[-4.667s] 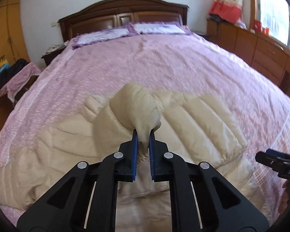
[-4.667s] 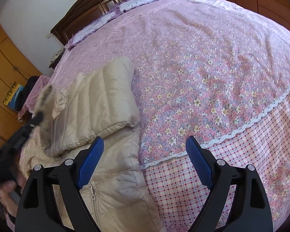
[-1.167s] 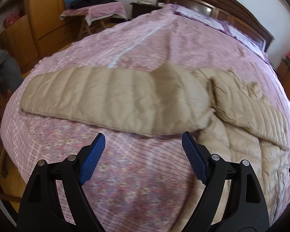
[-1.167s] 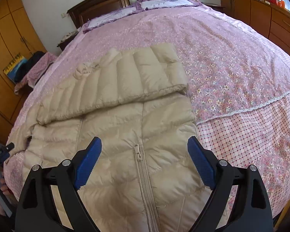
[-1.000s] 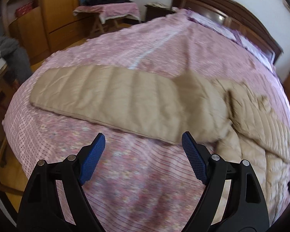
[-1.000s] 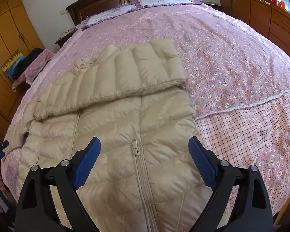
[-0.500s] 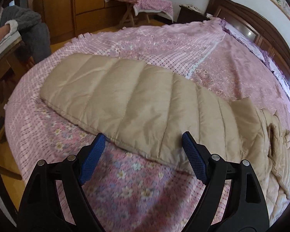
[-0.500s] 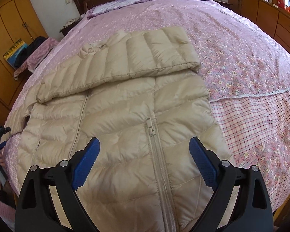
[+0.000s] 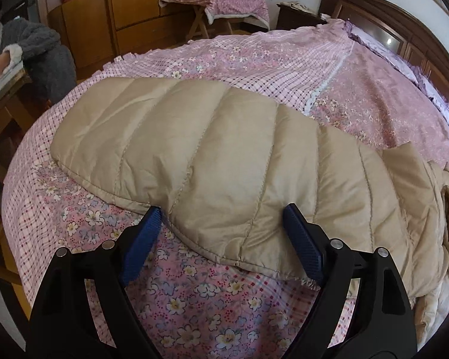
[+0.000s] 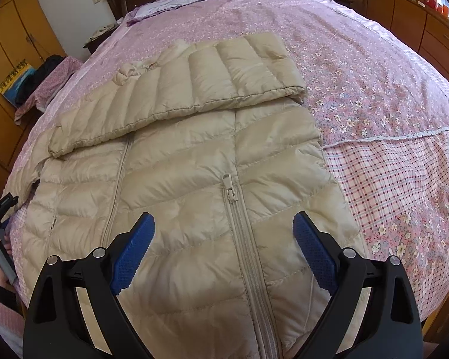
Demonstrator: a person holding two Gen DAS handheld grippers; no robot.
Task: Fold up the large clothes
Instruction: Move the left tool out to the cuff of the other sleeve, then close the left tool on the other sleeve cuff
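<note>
The beige quilted down jacket point(image 10: 194, 185) lies zipper-up on the pink floral bed point(image 10: 374, 95). Left gripper point(image 9: 221, 218), jaws apart, straddles the outstretched sleeve point(image 9: 194, 149) edge. Right gripper point(image 10: 224, 227), jaws apart, hovers above the zipper point(image 10: 232, 194).

The down jacket point(image 10: 179, 185) lies front-up on the bedspread point(image 10: 389, 95), near the foot of the bed, its zipper point(image 10: 233, 197) running toward me. One sleeve point(image 10: 194, 83) is folded across its upper chest; the other sleeve point(image 9: 212, 161) stretches out flat to the side. My left gripper point(image 9: 221, 230) straddles that sleeve's near edge; my right gripper point(image 10: 224, 239) hangs over the zipper.
</note>
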